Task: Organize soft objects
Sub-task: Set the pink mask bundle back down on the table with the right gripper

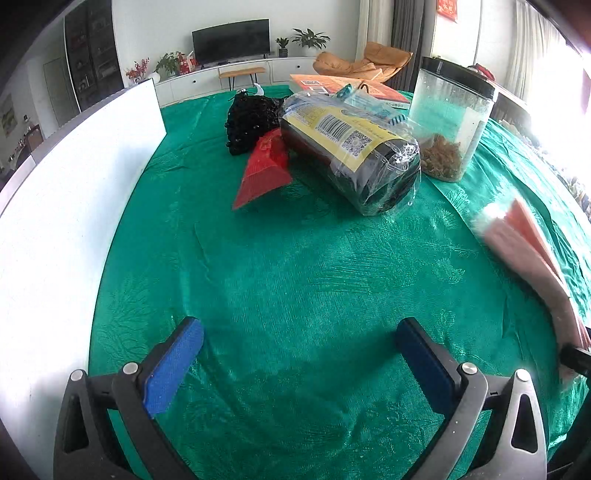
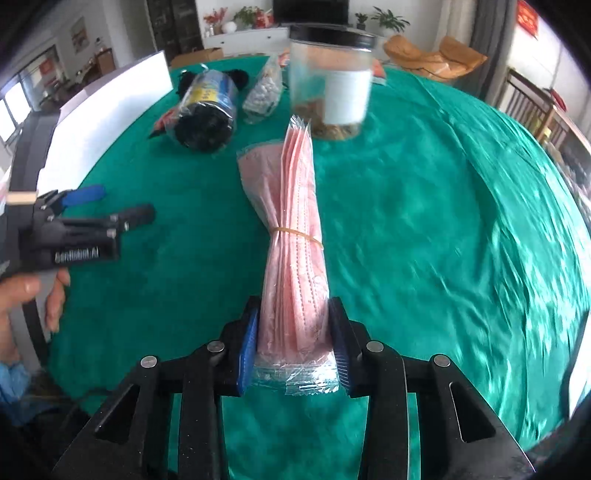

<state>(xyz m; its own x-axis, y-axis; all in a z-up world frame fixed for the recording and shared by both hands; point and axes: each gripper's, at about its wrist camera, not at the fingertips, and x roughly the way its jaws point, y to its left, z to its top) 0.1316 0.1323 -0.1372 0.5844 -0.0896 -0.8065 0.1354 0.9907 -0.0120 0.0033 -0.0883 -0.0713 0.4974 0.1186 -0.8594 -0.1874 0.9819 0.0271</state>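
Progress looks early: your right gripper (image 2: 291, 341) is clamped on the pink mask bundle (image 2: 295, 236), your left gripper (image 1: 299, 354) spread empty, and the wrapped roll (image 1: 351, 155) and black pile (image 1: 251, 122) wait untouched.

The table (image 1: 295, 258) carries a green patterned cloth; at its 9 o'clock edge stands a white board (image 1: 74, 184). Beyond it, at 12 o'clock, a white wall (image 1: 155, 26) backs a low white cabinet (image 1: 207, 79) bearing a dark television (image 1: 231, 41) and potted plants (image 1: 310, 38), with a tan lounge chair (image 1: 364, 64) at 1 o'clock. Strong daylight enters through curtained windows (image 1: 546, 55) at 2 o'clock; a dark shelving unit (image 1: 92, 55) stands at 10 o'clock.
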